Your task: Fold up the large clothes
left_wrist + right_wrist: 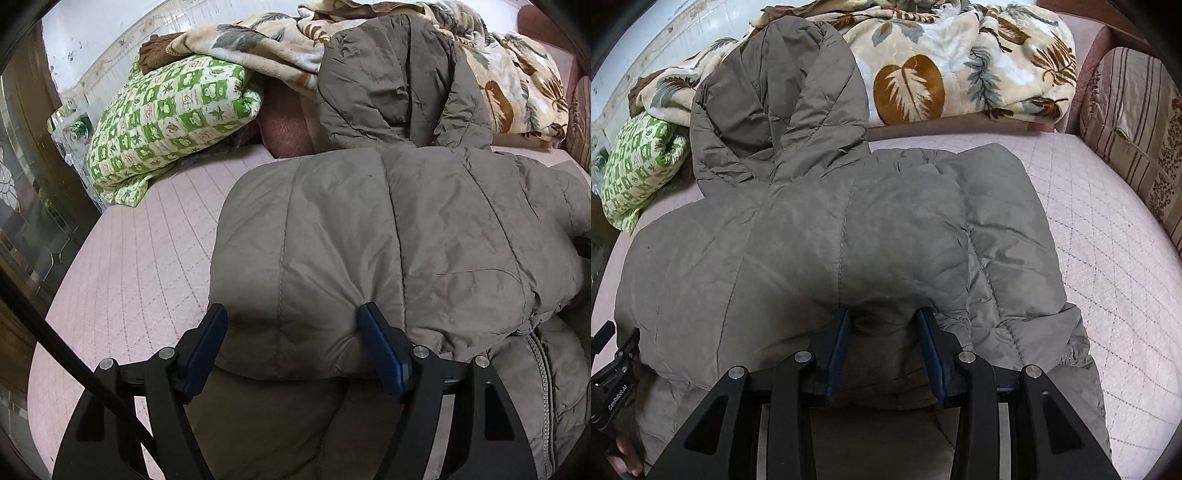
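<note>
A grey-brown padded hooded jacket (pixel 388 236) (pixel 820 229) lies on the pink quilted mattress (pixel 147 229) (pixel 1100 229). Its hood (pixel 384 81) (pixel 775 96) rests against the bedding at the back. The near part is doubled over into a thick rounded fold. My left gripper (pixel 293 314) has that fold's left end bulging between its blue pads, and the cloth puckers at the right pad. My right gripper (pixel 883 314) pinches a narrower bunch of the same fold further right, with creases running to both pads. The zipper (pixel 539 365) shows beneath the fold.
A leaf-print blanket (pixel 517 74) (pixel 942 62) is heaped along the back. A green checked quilt (pixel 166 122) (pixel 635 166) lies at the back left and a striped cushion (pixel 1137 140) at the right. A mirrored cabinet (pixel 26 177) stands left of the bed. A hand (pixel 624 454) shows at the lower left.
</note>
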